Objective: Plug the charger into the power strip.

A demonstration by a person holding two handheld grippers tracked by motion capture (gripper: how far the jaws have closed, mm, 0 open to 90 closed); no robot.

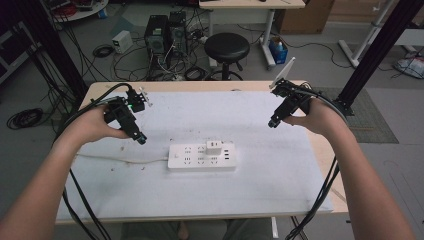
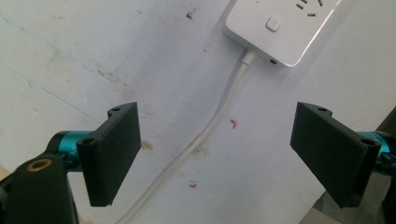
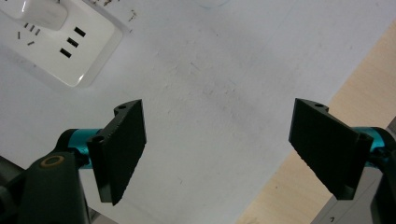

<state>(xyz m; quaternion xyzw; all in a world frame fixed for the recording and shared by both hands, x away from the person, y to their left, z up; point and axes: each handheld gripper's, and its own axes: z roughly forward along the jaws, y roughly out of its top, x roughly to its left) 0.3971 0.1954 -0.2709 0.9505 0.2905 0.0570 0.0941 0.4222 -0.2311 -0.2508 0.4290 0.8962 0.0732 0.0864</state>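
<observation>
1. Two grippers hover over the white mat [image 1: 280, 170], both empty: the left gripper [image 1: 141, 138] stands at about nine o'clock from the power strip [image 1: 201, 156], the right gripper [image 1: 273, 122] at about two o'clock from it and well apart.
2. Each gripper view shows black jaws spread wide with nothing but mat between them; no pad touches anything.
3. Judging from the layout, the plugging step looks finished: the white charger [image 1: 214, 147] sits upright in a socket on the strip's upper row, toward its right end, and both hands stand off.
4. If more work follows, the next move calls for bringing one gripper back over the charger or the strip, squaring the jaws to its narrow sides, and steadying the strip with the other so it does not slide.
5. The power strip is a flat white bar lying lengthwise near the mat's centre, with two rows of sockets and dark USB slots [image 3: 72, 42] at its right end.
6. From the left gripper view, a square switch button [image 2: 273, 23] shows near the strip's left end, and the white cord [image 2: 219, 116] runs from that end towards seven o'clock, passing between the open jaws on the mat.
</observation>
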